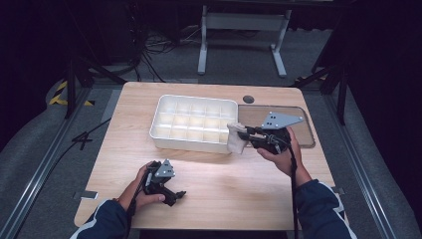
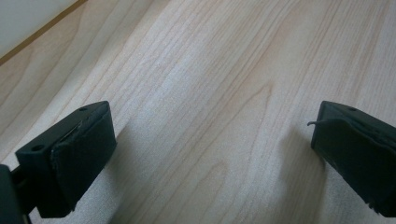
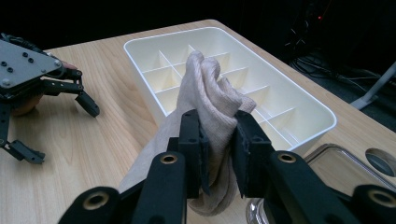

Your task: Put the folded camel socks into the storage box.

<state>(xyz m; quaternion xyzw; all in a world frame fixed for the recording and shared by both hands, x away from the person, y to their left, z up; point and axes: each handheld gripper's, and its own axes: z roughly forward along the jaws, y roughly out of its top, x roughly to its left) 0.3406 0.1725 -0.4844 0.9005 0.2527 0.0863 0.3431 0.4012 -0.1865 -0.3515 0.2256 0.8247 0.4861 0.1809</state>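
Note:
A white tray (image 1: 164, 102) split into several compartments stands at the table's far middle; in the right gripper view the tray (image 3: 140, 63) lies ahead. My right gripper (image 1: 245, 134) is shut on a bunched cream cloth (image 1: 236, 139) and holds it just off the tray's near right corner. Seen close, the cloth (image 3: 210, 95) bulges up between the jaws of my right gripper (image 3: 218, 140) and hangs below them. My left gripper (image 1: 175, 195) rests low at the table's near left, and its jaws (image 2: 210, 154) stand wide apart over bare wood.
A clear shallow lid or dish (image 1: 303, 130) lies on the table right of the tray, partly under my right hand. A round cable hole (image 1: 248, 99) sits behind it. Light wood table (image 1: 224, 189) has free room in front of the tray.

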